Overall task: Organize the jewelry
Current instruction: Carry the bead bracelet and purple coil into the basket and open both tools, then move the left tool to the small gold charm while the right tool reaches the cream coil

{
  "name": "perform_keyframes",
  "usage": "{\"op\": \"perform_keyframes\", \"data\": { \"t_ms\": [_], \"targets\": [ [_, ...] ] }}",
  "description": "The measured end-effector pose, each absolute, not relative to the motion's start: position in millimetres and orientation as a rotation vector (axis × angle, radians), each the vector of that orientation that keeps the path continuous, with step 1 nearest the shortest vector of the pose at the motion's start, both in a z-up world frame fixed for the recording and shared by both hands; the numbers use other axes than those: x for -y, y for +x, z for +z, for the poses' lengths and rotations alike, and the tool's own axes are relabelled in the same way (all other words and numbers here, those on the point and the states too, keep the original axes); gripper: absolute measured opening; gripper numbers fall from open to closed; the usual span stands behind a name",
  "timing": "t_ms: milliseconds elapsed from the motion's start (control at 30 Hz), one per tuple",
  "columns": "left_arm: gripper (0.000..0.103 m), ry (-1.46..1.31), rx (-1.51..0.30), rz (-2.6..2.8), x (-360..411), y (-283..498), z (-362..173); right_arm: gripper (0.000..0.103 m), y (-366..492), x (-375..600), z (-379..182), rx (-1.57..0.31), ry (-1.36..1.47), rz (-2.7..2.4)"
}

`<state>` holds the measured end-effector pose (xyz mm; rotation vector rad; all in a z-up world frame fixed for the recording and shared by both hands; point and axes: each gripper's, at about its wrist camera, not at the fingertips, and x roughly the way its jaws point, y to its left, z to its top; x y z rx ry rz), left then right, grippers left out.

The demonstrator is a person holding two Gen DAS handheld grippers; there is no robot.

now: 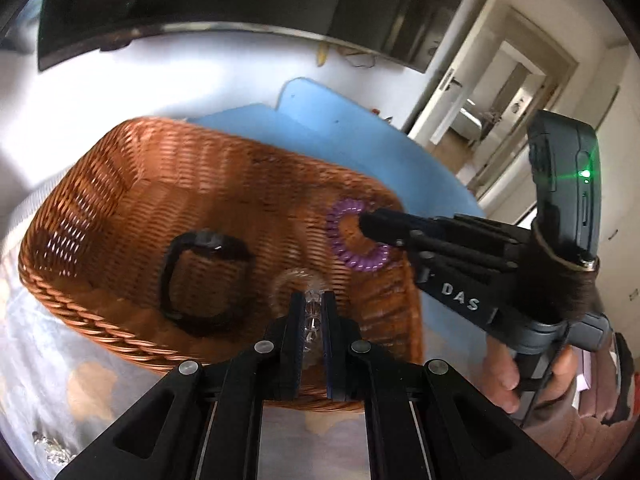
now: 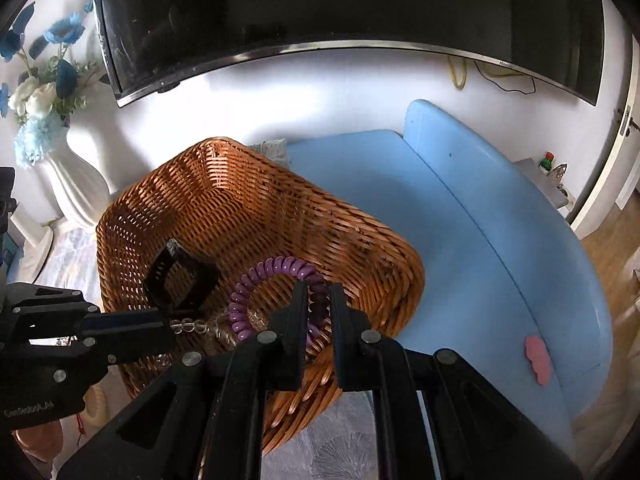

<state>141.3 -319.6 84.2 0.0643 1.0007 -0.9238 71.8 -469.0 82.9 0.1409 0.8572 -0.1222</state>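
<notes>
At about nine o'clock inside the wicker basket (image 1: 120, 184) a black watch (image 1: 196, 280) lies on the weave. My left hand-held gripper (image 1: 313, 300) is clamped on a clear bead bracelet (image 1: 298, 284) over the basket's middle. At three o'clock my right hand-held gripper (image 2: 319, 294) pinches a purple coil hair tie (image 2: 272, 292) above the basket's near right corner.

dark TV screen (image 2: 320, 8), blue chair (image 2: 500, 216), white flower vase (image 2: 76, 188)
</notes>
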Motion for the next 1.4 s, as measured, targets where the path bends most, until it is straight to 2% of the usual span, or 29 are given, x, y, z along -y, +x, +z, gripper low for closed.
{"op": "perform_keyframes", "data": {
  "t_ms": [167,300,333,667,867,1133,1400],
  "targets": [
    [0.008,0.104,-0.993,-0.880,316.6,138.8,82.6,0.013,71.3,470.3,82.8,-0.863,0.165,-0.121],
    [0.037,0.096,-0.979,-0.865,303.5,140.1,93.0,0.015,62.2,473.7,91.6,-0.846,0.186,-0.117],
    [0.038,0.094,-0.965,-0.857,298.7,138.1,97.6,0.015,59.7,473.7,94.4,-0.841,0.186,-0.118],
    [0.038,0.017,-0.794,-0.774,201.8,94.6,168.5,0.019,22.2,428.2,132.4,-0.766,0.170,-0.018],
    [0.038,0.003,-0.736,-0.695,147.7,70.3,184.4,0.024,-5.3,382.0,149.4,-0.721,0.116,0.065],
    [0.038,-0.060,-0.774,-0.628,74.9,52.9,156.9,0.025,-10.4,330.8,144.8,-0.776,0.106,0.205],
    [0.038,-0.035,-0.928,-0.604,53.8,54.4,88.0,0.025,10.6,305.5,90.3,-0.929,0.125,0.282]
  ]
}}
